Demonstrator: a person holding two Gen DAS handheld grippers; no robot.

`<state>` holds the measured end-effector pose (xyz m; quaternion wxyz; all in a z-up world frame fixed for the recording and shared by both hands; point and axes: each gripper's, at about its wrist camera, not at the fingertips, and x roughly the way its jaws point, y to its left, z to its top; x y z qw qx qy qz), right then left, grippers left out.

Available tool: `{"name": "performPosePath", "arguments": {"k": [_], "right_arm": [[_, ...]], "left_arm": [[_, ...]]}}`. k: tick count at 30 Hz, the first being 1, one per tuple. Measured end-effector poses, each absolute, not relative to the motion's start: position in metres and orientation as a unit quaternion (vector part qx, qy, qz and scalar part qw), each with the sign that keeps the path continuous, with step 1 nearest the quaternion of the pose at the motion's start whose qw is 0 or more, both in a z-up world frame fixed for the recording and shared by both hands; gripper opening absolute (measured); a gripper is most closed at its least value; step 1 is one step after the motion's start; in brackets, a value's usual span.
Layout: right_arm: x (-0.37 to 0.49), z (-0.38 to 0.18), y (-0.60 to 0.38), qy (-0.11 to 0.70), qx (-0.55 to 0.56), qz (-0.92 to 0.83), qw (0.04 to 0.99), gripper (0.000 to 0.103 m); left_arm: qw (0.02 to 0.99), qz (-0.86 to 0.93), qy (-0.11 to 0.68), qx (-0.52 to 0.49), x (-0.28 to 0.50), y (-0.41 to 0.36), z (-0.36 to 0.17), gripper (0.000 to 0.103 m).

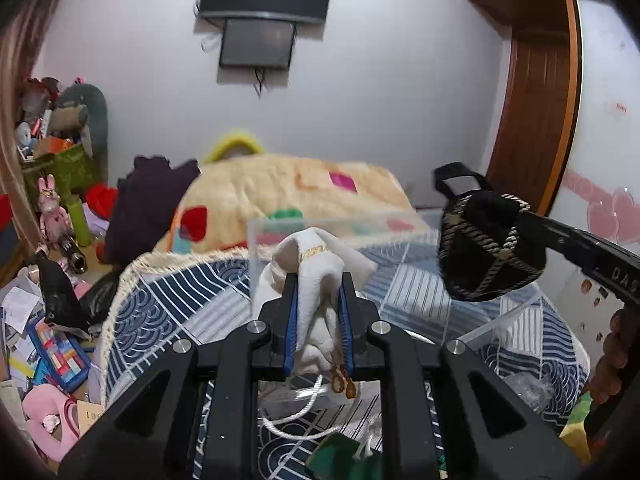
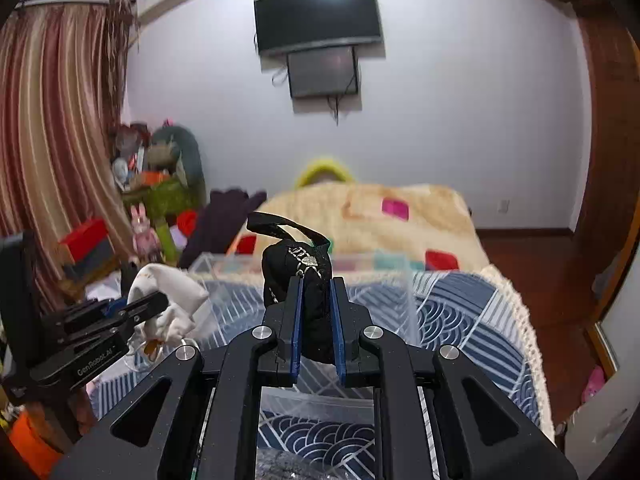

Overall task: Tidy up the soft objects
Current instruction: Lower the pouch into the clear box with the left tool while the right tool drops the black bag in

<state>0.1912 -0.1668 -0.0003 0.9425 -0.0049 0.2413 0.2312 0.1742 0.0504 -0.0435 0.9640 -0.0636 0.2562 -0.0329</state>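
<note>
My left gripper point(image 1: 319, 286) is shut on a white cloth pouch point(image 1: 316, 256) with gold lettering and a white drawstring, held above the bed. It also shows in the right wrist view point(image 2: 168, 296) at the left. My right gripper point(image 2: 316, 284) is shut on a black pouch point(image 2: 298, 276) with a metallic cord and a black loop strap. In the left wrist view the black pouch point(image 1: 488, 248) hangs to the right of the white one. A clear plastic box point(image 1: 332, 228) stands open on the bed beyond and below both pouches; its rim shows in the right wrist view point(image 2: 360, 260).
The bed has a blue-and-white patterned cover point(image 1: 192, 300) and a cream fluffy blanket point(image 1: 280, 188) behind it. Clutter, a pencil case point(image 1: 56, 354) and plush toys point(image 1: 52, 204) lie at the left. A wooden door point(image 1: 536, 100) is at the right. Screens point(image 2: 316, 16) hang on the wall.
</note>
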Motion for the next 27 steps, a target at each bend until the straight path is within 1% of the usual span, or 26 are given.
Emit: {"name": "performPosePath", "arguments": {"k": [5,9,14,17,19,21,23,25,27], "right_arm": [[0.207,-0.023,-0.155,0.286,-0.02,0.239,0.928,0.012],[0.208,-0.029,-0.149,0.303,-0.04,0.247,0.92,0.012],[0.211,-0.036,-0.142,0.325,-0.067,0.255,0.908,0.012],[0.211,-0.037,-0.141,0.334,-0.079,0.253,0.905,0.015],[0.206,-0.033,-0.144,0.327,-0.081,0.251,0.907,0.018],[0.202,-0.03,-0.146,0.321,-0.084,0.249,0.91,0.023],[0.2,-0.027,-0.146,0.317,-0.083,0.252,0.911,0.024],[0.197,-0.024,-0.148,0.313,-0.083,0.252,0.912,0.025],[0.193,-0.019,-0.153,0.307,-0.08,0.252,0.914,0.029]], "left_arm": [[0.954,-0.04,0.292,-0.05,0.192,0.043,-0.053,0.017],[0.945,-0.045,0.321,-0.044,0.201,0.039,-0.062,0.017],[0.948,-0.042,0.313,-0.038,0.198,0.037,-0.06,0.017],[0.949,-0.046,0.311,-0.037,0.193,0.037,-0.056,0.018],[0.949,-0.047,0.31,-0.038,0.189,0.037,-0.053,0.024],[0.951,-0.046,0.304,-0.042,0.183,0.039,-0.05,0.032],[0.953,-0.047,0.297,-0.045,0.177,0.04,-0.046,0.038],[0.956,-0.049,0.287,-0.047,0.169,0.041,-0.04,0.042],[0.957,-0.051,0.281,-0.045,0.162,0.039,-0.036,0.045]]}}
